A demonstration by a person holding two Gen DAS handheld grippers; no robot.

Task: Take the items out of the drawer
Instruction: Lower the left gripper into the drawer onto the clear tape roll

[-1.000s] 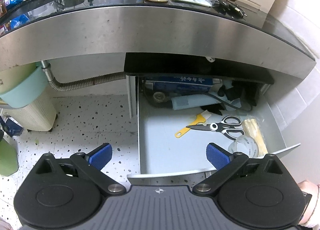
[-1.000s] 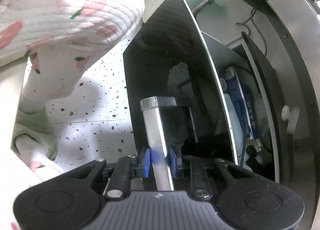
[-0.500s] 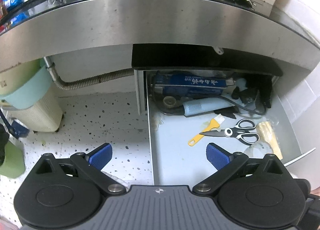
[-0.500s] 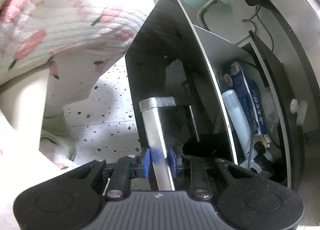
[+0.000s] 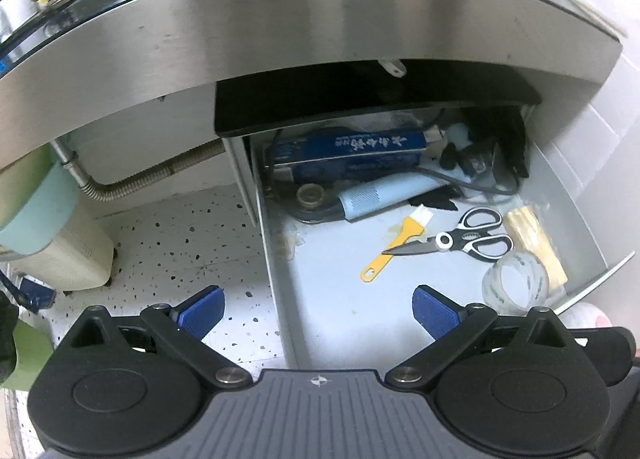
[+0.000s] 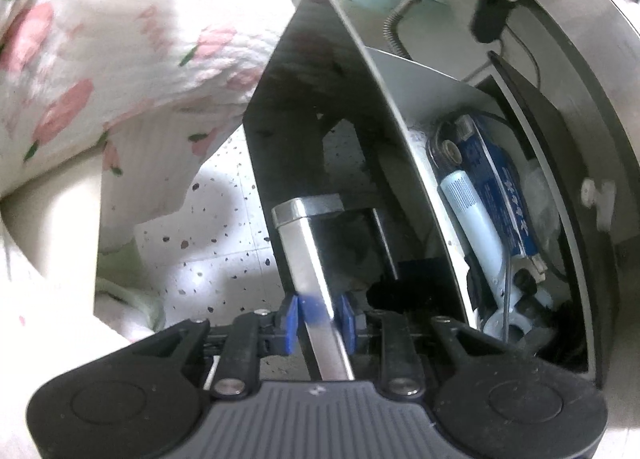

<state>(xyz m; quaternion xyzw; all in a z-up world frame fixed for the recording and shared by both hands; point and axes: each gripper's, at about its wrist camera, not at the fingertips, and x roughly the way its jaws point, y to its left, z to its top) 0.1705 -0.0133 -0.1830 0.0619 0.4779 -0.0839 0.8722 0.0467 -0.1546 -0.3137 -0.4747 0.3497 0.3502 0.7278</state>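
The grey drawer (image 5: pixel 332 311) stands pulled out under the steel counter edge. Inside lie scissors (image 5: pixel 460 241), a yellow-handled brush (image 5: pixel 394 245), a clear tape roll (image 5: pixel 514 285), a pale blue tube (image 5: pixel 384 197), a blue box (image 5: pixel 348 157) and a yellowish pack (image 5: pixel 534 245). My left gripper (image 5: pixel 318 313) is open and empty above the drawer's front left corner. My right gripper (image 6: pixel 318 319) is shut on the metal drawer handle (image 6: pixel 308 255) of the black drawer front (image 6: pixel 320 115); the blue box (image 6: pixel 500 183) and tube (image 6: pixel 472 215) show behind it.
A speckled floor (image 5: pixel 188 247) lies left of the drawer, with a cream bin (image 5: pixel 60 259) and a flexible metal hose (image 5: pixel 156 179). The steel counter edge (image 5: pixel 304 27) overhangs the drawer's back. The person's floral-sleeved arm (image 6: pixel 120 59) is left of the drawer front.
The drawer has slid further out, showing more of the items at its back. My left gripper has shifted left and closer over it. My right gripper stays shut on the handle.
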